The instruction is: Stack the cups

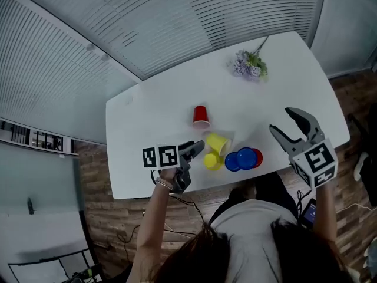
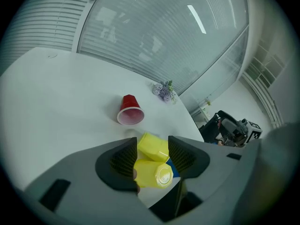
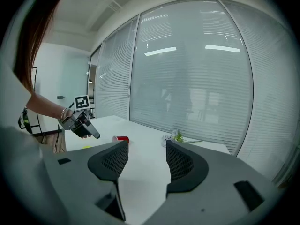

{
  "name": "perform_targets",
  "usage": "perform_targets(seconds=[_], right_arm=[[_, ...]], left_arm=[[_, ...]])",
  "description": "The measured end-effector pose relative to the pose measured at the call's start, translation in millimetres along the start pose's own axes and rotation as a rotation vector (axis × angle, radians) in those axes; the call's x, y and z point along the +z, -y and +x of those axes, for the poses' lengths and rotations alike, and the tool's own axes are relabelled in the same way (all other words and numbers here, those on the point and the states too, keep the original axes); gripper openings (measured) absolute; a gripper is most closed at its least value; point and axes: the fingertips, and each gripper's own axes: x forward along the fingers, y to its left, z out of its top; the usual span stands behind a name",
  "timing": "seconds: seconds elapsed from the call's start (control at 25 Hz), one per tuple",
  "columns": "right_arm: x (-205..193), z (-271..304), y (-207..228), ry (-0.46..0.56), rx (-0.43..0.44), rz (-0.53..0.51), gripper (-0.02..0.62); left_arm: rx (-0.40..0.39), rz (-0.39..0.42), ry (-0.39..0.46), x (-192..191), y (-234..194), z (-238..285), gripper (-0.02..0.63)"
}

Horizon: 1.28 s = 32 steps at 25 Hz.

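On the white table (image 1: 153, 117) a red cup (image 1: 201, 115) stands upside down. Nearer the front edge, two yellow cups (image 1: 215, 143) (image 1: 212, 161) lie on their sides, with a blue cup (image 1: 238, 160) and a second red cup (image 1: 257, 157) beside them. My left gripper (image 1: 197, 149) reaches the yellow cups from the left. In the left gripper view the nearer yellow cup (image 2: 151, 173) lies between the open jaws of that gripper (image 2: 152, 142), with a gap at the right pad. The other yellow cup (image 2: 153, 146) lies just beyond. My right gripper (image 1: 291, 125) hangs open and empty above the table's right end.
A small bunch of purple flowers (image 1: 250, 65) lies at the table's far right. The person's body is at the table's front edge below the cups. Glass walls with blinds enclose the far side, and wooden floor surrounds the table.
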Motion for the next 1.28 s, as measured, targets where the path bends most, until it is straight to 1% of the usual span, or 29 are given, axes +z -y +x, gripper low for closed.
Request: perform_targets(seconds=[0.12,0.24,0.36,0.52,0.6,0.68,0.76,0.92,1.08,1.28], right_arm=[[-1.6,8.8,23.8,0.001,0.033,-0.005,0.275],[-3.7,20.1,39.6,0.004,0.089,0.003,0.275],[-8.9,32.9,52.6,-0.003,0.142,0.003,0.275],[-17.0,44.5,66.8,-0.018,0.205,-0.01,0.273],[-19.4,49.8,72.8,-0.022,0.237,-0.012,0.273],[-17.6,58.2,77.0,-0.018,0.263,-0.008,0.272],[-17.7,69.8,81.2,-0.019,0.286,0.0,0.27],[-21.6,91.2,93.9,-0.031,0.312,0.02,0.268],[-31.1,92.7,101.1,-0.044,0.329,0.035,0.268],[-32.3,97.5,110.2,-0.026,0.326,0.068,0.264]], left_arm=[[0.027,-0.065,-0.003,4.6,-5.4,7.2,0.224],[0.058,-0.131,-0.026,3.8,-11.3,10.4,0.231],[0.084,-0.177,-0.072,2.4,-13.6,17.6,0.245],[0.106,-0.249,-0.159,-4.2,-10.4,28.1,0.256],[0.115,-0.298,-0.182,-6.4,-10.1,32.2,0.272],[0.135,-0.33,-0.195,-4.7,-14.9,35.6,0.278],[0.159,-0.349,-0.211,-2.1,-21.4,39.8,0.281],[0.179,-0.371,-0.262,4.7,-27.9,55.0,0.291],[0.211,-0.374,-0.34,-6.1,-26.2,64.8,0.295],[0.217,-0.404,-0.406,-15.9,-29.2,73.1,0.296]])
